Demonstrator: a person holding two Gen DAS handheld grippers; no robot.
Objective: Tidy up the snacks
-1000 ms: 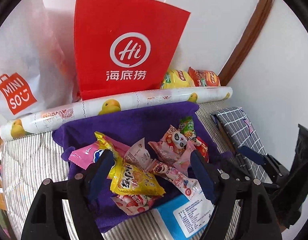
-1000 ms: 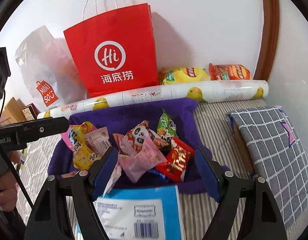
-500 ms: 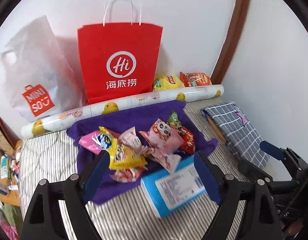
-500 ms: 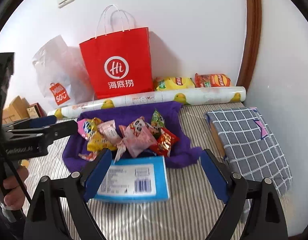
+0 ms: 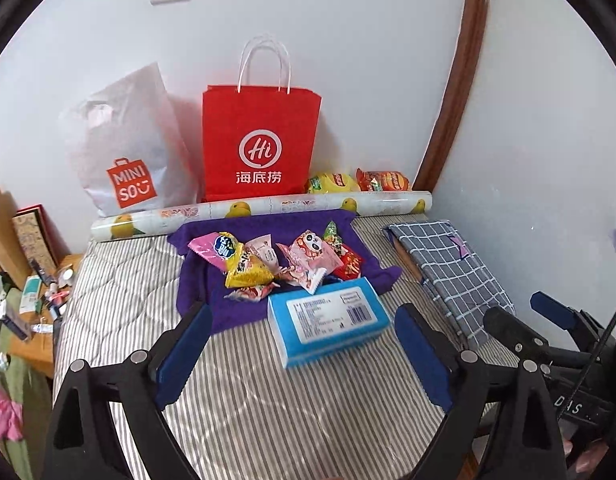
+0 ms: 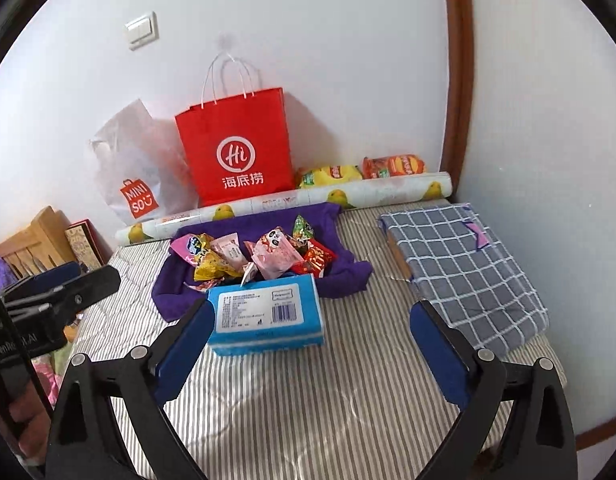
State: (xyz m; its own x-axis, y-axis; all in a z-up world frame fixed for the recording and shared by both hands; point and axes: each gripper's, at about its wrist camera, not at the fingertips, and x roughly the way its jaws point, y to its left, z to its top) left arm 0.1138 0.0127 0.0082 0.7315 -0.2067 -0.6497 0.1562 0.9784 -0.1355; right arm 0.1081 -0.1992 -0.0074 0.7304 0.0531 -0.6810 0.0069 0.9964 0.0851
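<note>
both grippers are just hovering over the striped bed, left gripper (image 5: 300, 354) and right gripper (image 6: 309, 350), jaws spread wide with nothing in them; straight ahead of both sits a blue box (image 5: 327, 322), long side running across the jaws; right behind it, touching, is the snack pile (image 5: 284, 262) on a purple cloth (image 5: 196, 280); pile looks dead centre for the left gripper, a bit left of centre for the right, so I'd guess left goes first; red paper bag (image 5: 260, 140) stands by the wall
</note>
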